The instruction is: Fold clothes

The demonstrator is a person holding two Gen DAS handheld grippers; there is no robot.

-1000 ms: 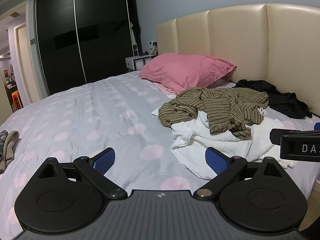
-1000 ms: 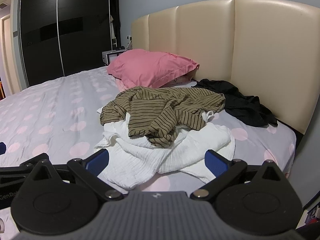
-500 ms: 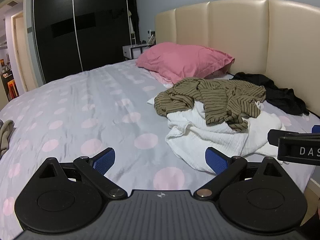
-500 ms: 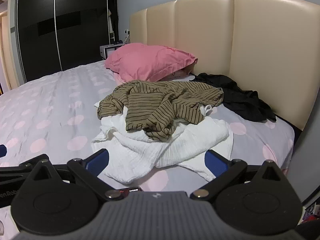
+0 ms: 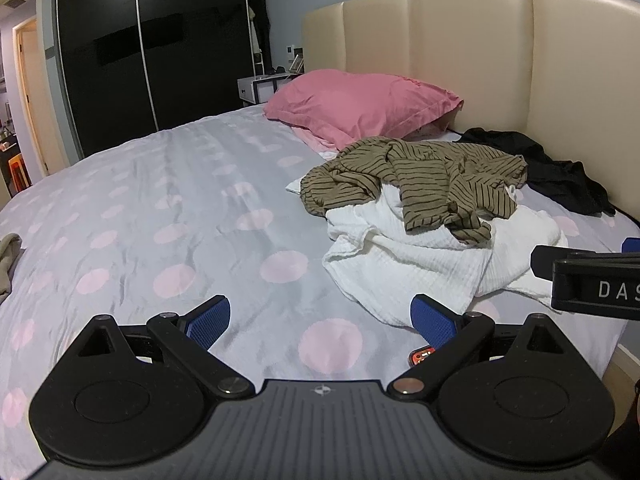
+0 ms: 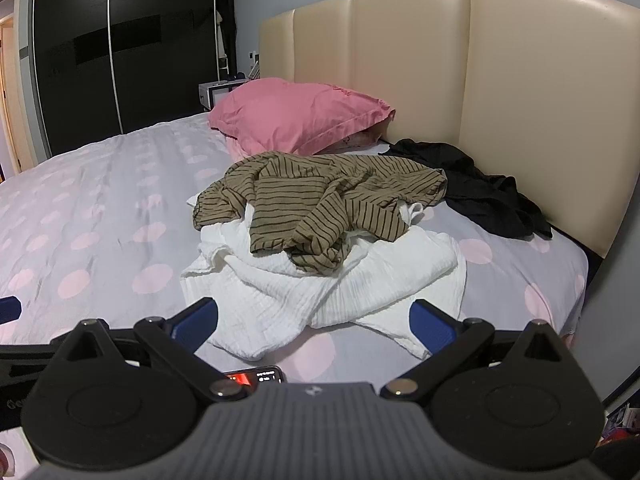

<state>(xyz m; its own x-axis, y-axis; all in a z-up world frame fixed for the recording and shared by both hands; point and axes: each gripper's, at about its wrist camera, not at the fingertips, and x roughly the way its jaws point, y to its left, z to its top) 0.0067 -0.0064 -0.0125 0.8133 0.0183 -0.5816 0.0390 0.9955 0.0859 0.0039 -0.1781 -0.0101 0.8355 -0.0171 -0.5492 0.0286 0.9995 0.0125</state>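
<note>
A crumpled olive striped shirt (image 5: 420,178) (image 6: 320,204) lies on top of a rumpled white garment (image 5: 404,268) (image 6: 320,288) on the right side of the bed. A black garment (image 5: 560,168) (image 6: 472,192) sits bunched against the headboard. My left gripper (image 5: 322,318) is open above the bedspread, short of the white cloth's near edge. My right gripper (image 6: 314,320) is open just before the white garment, holding nothing. Part of the right gripper (image 5: 592,280) shows at the left view's right edge.
A pink pillow (image 5: 360,108) (image 6: 296,114) rests by the cream headboard (image 5: 480,60). The grey bedspread (image 5: 160,200) with pink dots stretches left. Another garment (image 5: 8,260) lies at the far left edge. A phone (image 6: 256,376) lies near the bed's front edge. Dark wardrobe doors (image 5: 160,48) stand behind.
Both grippers have drawn back slightly and tipped down, so the clothes pile sits lower and farther in view. A phone has come into the right view. Both stay open.
</note>
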